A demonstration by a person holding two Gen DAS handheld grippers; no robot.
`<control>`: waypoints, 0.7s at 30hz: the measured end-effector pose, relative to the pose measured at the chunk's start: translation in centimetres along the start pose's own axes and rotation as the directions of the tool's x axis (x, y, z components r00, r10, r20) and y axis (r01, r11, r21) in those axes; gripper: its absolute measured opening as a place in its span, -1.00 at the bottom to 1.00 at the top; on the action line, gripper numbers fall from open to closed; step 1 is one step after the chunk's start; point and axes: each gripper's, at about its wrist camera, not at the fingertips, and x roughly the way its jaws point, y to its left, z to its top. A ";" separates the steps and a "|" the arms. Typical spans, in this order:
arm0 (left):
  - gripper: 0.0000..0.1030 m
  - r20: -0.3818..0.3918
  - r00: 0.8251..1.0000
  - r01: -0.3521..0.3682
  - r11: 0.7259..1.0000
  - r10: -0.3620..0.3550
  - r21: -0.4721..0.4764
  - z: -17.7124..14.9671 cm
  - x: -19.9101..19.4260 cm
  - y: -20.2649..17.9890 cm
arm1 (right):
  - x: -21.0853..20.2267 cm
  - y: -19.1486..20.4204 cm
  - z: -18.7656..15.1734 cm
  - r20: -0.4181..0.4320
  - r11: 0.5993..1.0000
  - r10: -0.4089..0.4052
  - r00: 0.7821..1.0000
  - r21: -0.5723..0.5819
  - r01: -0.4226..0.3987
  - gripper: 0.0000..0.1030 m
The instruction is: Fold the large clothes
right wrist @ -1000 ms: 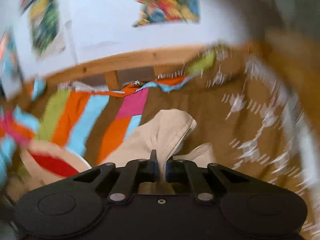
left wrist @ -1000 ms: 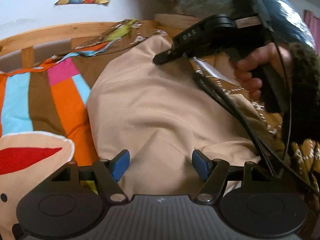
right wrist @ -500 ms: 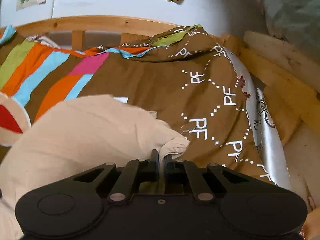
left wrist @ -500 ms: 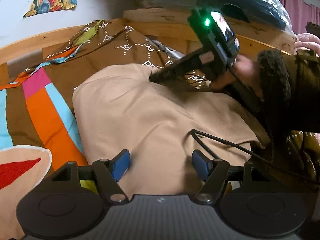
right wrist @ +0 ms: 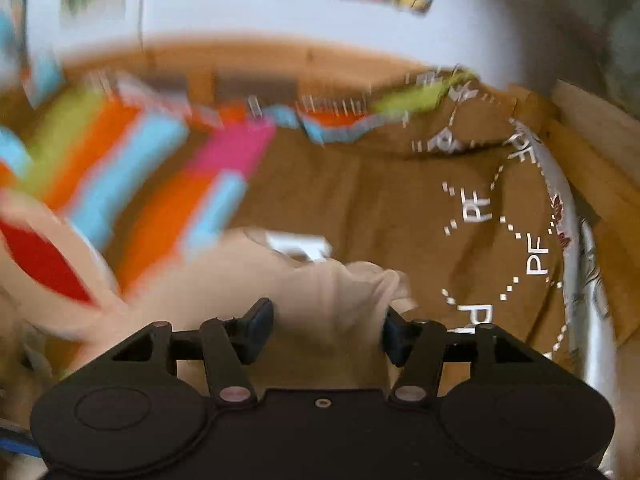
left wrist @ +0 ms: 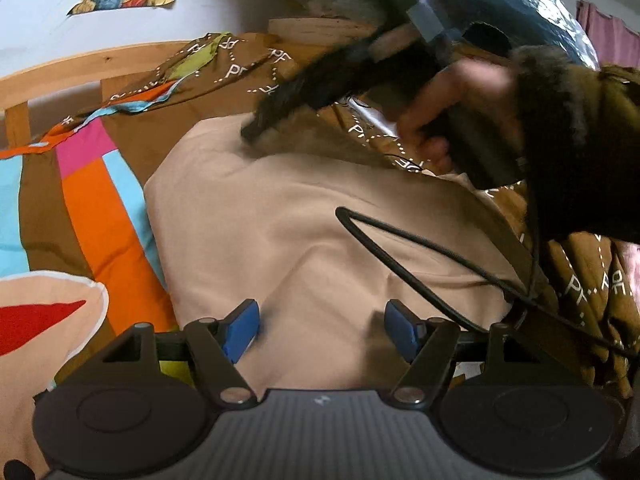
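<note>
While the beige garment (left wrist: 304, 240) lies spread on the bed, over the brown patterned bedspread (left wrist: 132, 140) with its orange, pink and blue stripes, your left tongs (left wrist: 320, 330) hover low over its near part with the blue pads wide apart, gripping nothing. A black cable (left wrist: 400, 256) loops across the cloth between the two tools. Your right hand (left wrist: 452, 116) carries the right tongs (right wrist: 324, 330) at the garment's far edge; in the left wrist view they are blurred. From the right wrist view their fingers stand spread, with a bunched corner of the beige cloth lying between them, not pinched. The wooden bed frame (right wrist: 280, 60) runs behind, under a white wall.
</note>
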 end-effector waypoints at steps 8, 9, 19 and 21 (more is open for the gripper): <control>0.48 -0.003 1.000 -0.006 1.000 0.006 0.024 -0.1 -0.1 -0.4 | -1.0 -2.6 -1.8 0.054 0.997 -0.075 0.996 0.031 0.073 0.21; 0.51 -0.004 1.000 0.001 1.000 -0.001 0.022 -0.1 -0.1 -0.3 | -2.4 -3.3 -2.0 0.068 0.996 -0.074 0.995 0.061 0.070 0.35; 0.58 -0.007 1.000 0.007 1.000 -0.007 0.025 -0.1 -0.1 -0.6 | -16.9 -6.4 -13.6 0.082 0.917 -0.138 0.987 0.388 0.096 0.56; 0.59 -0.007 1.000 0.009 1.000 -0.009 0.022 0.0 0.0 -0.5 | -16.6 -6.2 -16.1 0.031 0.891 -0.122 0.992 0.445 0.096 0.29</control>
